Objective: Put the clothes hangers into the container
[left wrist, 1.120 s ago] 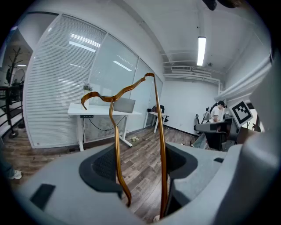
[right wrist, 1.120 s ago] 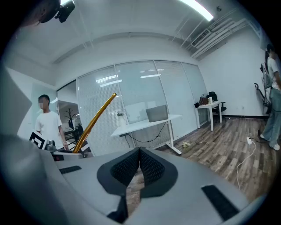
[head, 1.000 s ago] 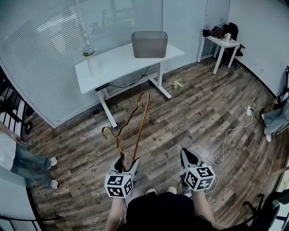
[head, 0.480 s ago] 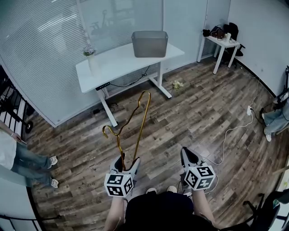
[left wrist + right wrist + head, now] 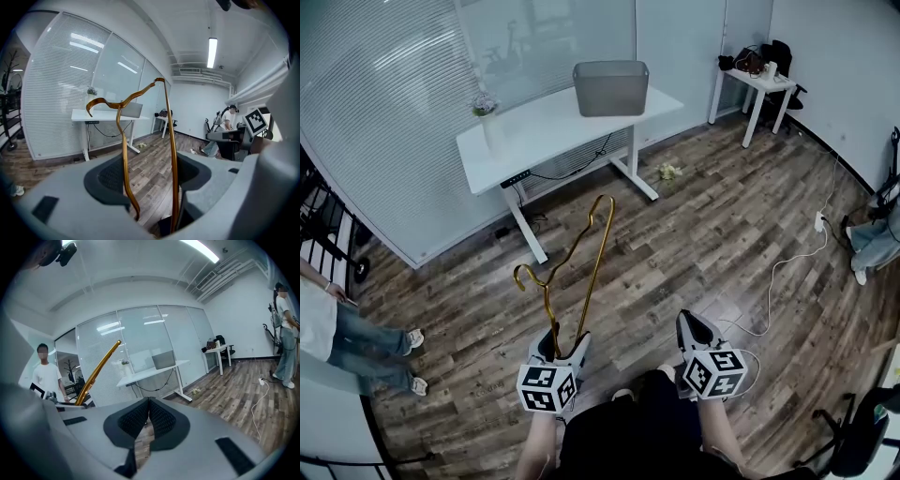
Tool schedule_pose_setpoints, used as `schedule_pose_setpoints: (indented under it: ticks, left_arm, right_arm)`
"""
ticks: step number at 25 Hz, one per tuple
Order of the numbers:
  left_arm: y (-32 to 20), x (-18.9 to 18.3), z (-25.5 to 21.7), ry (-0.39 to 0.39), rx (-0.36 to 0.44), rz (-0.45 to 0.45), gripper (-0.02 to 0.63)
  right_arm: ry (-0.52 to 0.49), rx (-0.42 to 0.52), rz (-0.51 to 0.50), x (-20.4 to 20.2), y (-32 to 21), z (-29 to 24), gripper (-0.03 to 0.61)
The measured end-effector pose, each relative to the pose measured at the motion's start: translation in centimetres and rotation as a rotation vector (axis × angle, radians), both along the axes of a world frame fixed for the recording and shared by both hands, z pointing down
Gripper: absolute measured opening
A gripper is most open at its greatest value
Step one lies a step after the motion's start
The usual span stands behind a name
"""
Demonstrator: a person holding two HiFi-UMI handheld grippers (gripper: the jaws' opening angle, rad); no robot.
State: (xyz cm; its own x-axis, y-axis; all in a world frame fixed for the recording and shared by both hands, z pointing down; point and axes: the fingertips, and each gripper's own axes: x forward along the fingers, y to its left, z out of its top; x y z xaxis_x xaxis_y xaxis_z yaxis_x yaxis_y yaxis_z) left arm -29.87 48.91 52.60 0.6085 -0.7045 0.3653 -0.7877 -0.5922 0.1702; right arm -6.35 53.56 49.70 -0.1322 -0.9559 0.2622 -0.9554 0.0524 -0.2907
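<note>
My left tool (image 5: pixel 564 343), low and left of centre in the head view, is clamped on the gold clothes hanger (image 5: pixel 123 157). Its jaws stand wide, and in the left gripper view two runs of the hanger's wire rise between them, one close to each pad. From there the hanger stands up and leans toward the upper right of the head view, its hook curling off to the left. My right tool (image 5: pixel 148 411), low and right of centre in the head view, carries nothing: its ribbed pads are pressed together with no gap. The two tools are side by side and apart, both over the wooden floor (image 5: pixel 694 234). The grey container (image 5: pixel 610 90) sits at the top centre of the head view on the right end of the white bench (image 5: pixel 534 131), well away from the hanger. A white vase with flowers (image 5: pixel 489 129) stands at the bench's left end. At the left edge of that view a person in jeans (image 5: pixel 337 333) stands on the floor.
</note>
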Motion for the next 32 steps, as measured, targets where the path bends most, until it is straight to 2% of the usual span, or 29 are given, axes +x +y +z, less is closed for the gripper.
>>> schedule_pose_setpoints:
  ticks: [5, 11, 24, 32]
  left_arm:
    - [-0.6, 0.4, 0.9, 0.003, -0.012, 0.005, 0.305]
    - [-3.4, 2.8, 1.3, 0.000, -0.022, 0.014, 0.305]
    - [-17.4, 9.5, 0.6, 0.011, 0.000, -0.036, 0.307]
    - [-24.1, 13.6, 0.8, 0.013, 0.001, -0.062, 0.307]
  right_arm:
    - [-0.011, -0.021, 0.014, 0.5, -0.2, 1.0, 0.028]
    - [-0.019, -0.033, 0.010, 2.5, -3.2, 1.5, 0.028]
    - [0.006, -0.021, -0.054, 9.2, -18.2, 0.4, 0.028]
    - [0.006, -0.013, -0.086, 13.2, -25.7, 0.4, 0.028]
